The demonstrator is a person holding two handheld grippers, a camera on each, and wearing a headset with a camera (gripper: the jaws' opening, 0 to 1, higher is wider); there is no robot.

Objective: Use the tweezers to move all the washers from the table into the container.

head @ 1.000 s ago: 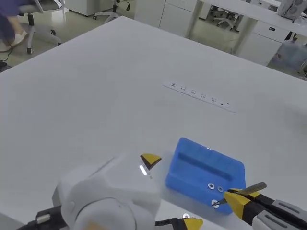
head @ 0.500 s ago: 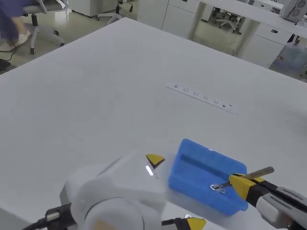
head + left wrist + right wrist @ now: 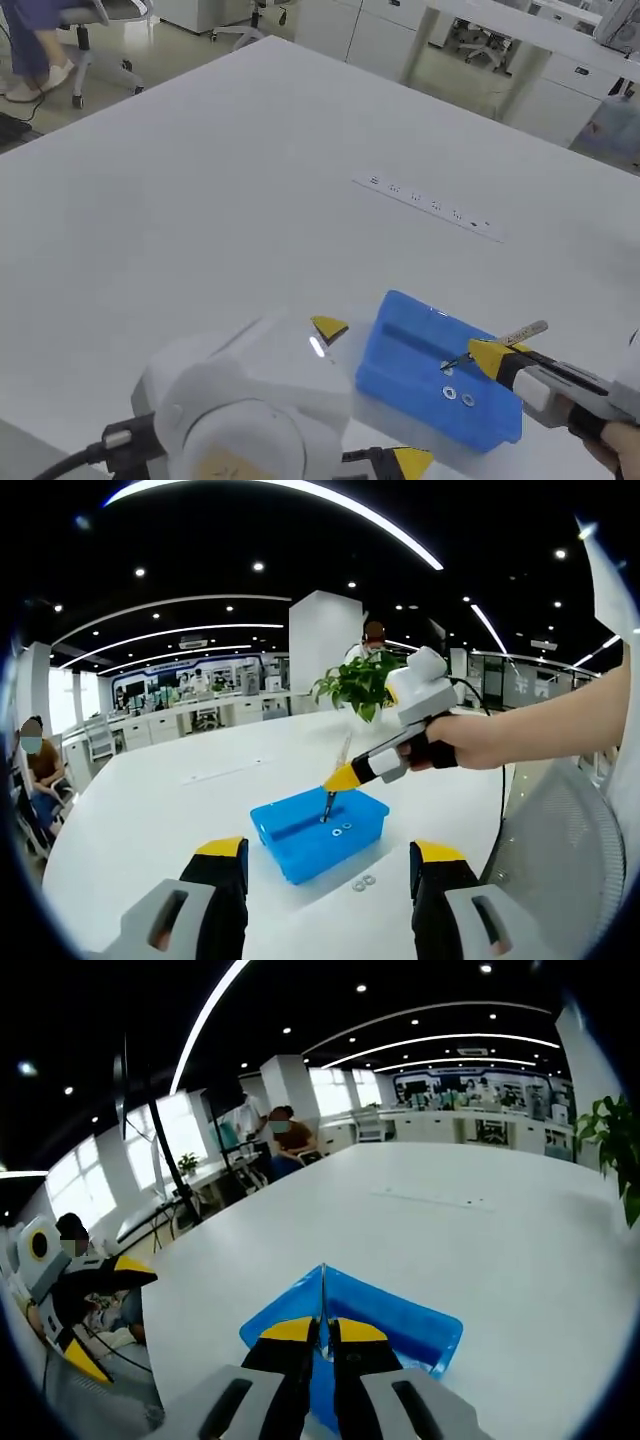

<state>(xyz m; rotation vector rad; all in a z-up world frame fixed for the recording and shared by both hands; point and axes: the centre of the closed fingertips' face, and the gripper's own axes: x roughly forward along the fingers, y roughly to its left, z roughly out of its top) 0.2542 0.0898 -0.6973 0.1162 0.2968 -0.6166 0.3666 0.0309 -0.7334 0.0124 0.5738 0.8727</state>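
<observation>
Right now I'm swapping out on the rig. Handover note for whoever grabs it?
Right tongs: shut on the tweezers, with the tips down inside the blue container. Can't tell if they carry a washer.
Left tongs: open, holding nothing, pointed at the container.
Done: at least two dropped washers lie in the container.
Left: two loose washers on the table, just outside the container wall that faces the left tongs. Pick those up with the tweezers and drop them in.
</observation>
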